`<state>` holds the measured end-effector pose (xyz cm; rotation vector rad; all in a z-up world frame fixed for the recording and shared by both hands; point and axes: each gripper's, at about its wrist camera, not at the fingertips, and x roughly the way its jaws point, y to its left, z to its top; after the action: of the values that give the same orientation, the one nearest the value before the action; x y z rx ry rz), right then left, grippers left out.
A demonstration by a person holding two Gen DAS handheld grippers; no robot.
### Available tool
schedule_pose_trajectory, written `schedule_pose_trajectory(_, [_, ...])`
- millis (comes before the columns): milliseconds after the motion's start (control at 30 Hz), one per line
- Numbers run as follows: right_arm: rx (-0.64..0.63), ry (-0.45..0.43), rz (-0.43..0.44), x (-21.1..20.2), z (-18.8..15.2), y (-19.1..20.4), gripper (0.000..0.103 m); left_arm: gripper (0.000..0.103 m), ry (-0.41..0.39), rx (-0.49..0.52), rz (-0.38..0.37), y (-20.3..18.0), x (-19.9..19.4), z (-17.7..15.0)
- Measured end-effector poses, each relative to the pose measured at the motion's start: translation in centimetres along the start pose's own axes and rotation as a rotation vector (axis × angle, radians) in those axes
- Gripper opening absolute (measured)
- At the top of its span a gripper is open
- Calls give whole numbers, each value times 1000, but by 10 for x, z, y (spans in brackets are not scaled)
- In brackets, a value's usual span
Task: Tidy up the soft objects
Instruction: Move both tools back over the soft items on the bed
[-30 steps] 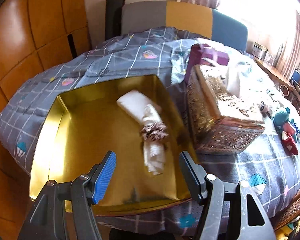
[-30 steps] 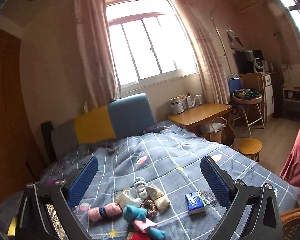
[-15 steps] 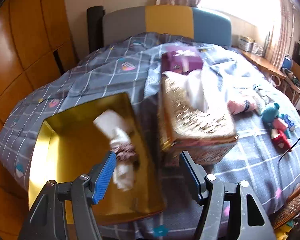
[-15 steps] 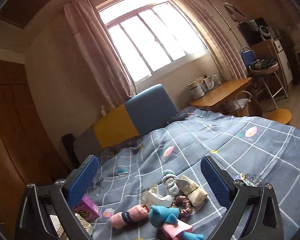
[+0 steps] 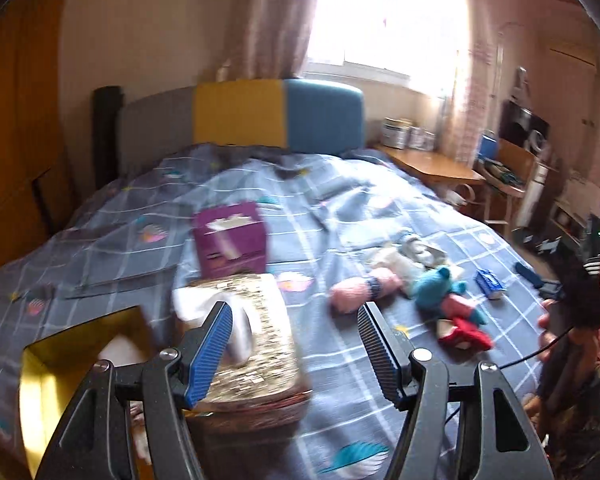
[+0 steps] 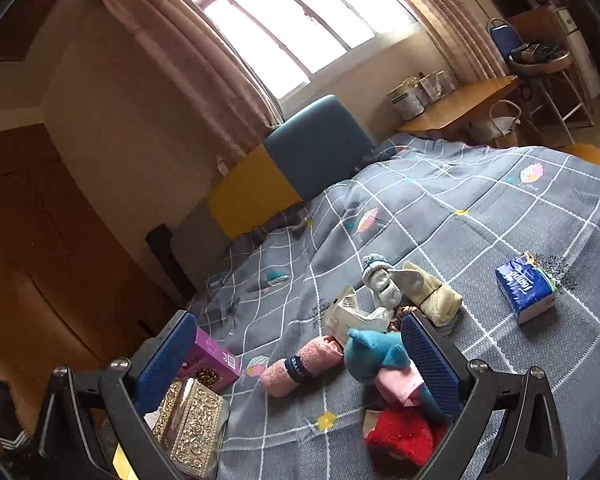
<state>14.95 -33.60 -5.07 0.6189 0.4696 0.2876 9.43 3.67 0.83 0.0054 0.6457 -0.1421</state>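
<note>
Soft toys (image 6: 384, 364) piled mid-bed (image 6: 480, 216), pink roll (image 6: 300, 366) beside them. Left gripper (image 5: 294, 350) and right gripper (image 6: 300, 354): fingers spread, both empty. Gold box (image 5: 52, 364) cut off at left edge, contents blurred. Window (image 6: 300, 12) backlit; desk (image 6: 460, 100) beyond the bed.

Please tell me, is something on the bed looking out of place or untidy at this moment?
Yes. A heap of soft things lies loose on the bedspread: a pink rolled towel, a teal plush toy and small socks, touching and overlapping. The gold box stands apart, near the ornate tissue box.
</note>
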Motion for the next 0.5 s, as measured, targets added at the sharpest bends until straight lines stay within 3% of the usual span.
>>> schedule_pose_trajectory(100, [-30, 61, -23, 8, -8, 7, 103, 66, 39, 65, -18, -27, 19, 8])
schedule_pose_trajectory(200, [-32, 66, -42, 9, -8, 6, 103, 66, 89, 149, -44, -57, 48, 18])
schedule_pose_trajectory(500, [91, 70, -115, 5, 12, -18, 103, 67, 343, 319, -37, -116, 176, 20])
